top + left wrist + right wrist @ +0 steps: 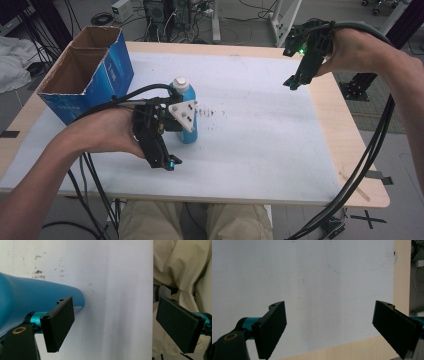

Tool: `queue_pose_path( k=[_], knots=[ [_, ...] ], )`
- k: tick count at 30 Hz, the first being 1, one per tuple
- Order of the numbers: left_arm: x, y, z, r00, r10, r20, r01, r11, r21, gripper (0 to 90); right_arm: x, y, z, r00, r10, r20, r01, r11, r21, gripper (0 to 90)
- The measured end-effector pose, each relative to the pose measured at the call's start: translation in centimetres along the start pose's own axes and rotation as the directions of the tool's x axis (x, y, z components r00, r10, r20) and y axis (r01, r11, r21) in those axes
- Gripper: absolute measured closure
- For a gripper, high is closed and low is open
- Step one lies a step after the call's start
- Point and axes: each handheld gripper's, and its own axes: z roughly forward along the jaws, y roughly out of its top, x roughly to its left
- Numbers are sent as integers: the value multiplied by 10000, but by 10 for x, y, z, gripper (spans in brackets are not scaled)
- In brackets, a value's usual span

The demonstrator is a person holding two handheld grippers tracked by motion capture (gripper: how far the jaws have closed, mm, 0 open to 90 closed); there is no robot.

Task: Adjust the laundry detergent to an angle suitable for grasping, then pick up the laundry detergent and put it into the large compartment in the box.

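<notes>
A blue bottle [182,92] with a white cap stands upright on the white sheet [260,135], left of the middle. My left gripper [167,162] is held right beside it on the near-left side, jaws pointing toward the table's near edge. In the left gripper view the gripper [117,322] is open with nothing between its jaws. There the bottle [30,297] lies outside and behind the left jaw. My right gripper [295,82] hangs raised over the far right of the table. It [329,325] is open and empty above bare sheet.
An open blue cardboard box [85,70] stands at the far left corner. Dark specks [212,112] mark the sheet right of the bottle. The wooden table edge [345,145] frames the sheet on the right. Cables trail from both grippers. The person's trousers [182,272] lie beyond the near edge.
</notes>
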Motion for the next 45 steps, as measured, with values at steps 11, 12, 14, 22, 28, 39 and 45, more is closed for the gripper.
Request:
queue_pose_path(
  k=[11, 12, 14, 22, 28, 39, 45],
  knots=[
    [-1, 6, 1, 9999, 143, 55, -143, 9999, 10, 152, 1, -4, 1, 9999, 106, -1, -106, 9999, 17, 112],
    [-2, 6, -1, 9998, 164, 61, -165, 9999, 24, 152, 1, -5, 1, 9999, 124, 22, -124, 9999, 11, 112],
    [-3, 6, 0, 9999, 165, 38, -166, 9998, 95, 152, 3, -5, 3, 9998, 182, -30, -182, 9998, 21, 112],
    [-2, 12, -3, 9991, 395, 122, -396, 9992, 60, 152, 3, -6, 7, 9998, 171, -38, -171, 9998, 45, 112],
    [7, 35, -22, 9911, 1316, 197, -1316, 9913, -10, 153, 3, -8, 6, 9997, 236, 9, -236, 9997, 114, 112],
    [42, 64, -40, 9503, 3069, 528, -3082, 9511, 201, 153, 8, -6, 4, 9999, -48, 138, 45, 9999, 167, 112],
    [58, 70, -47, 9177, 3860, 941, -3872, 9220, -63, 152, 12, -7, 1, 9995, -92, 308, 86, 9998, 169, 112]
  ],
)
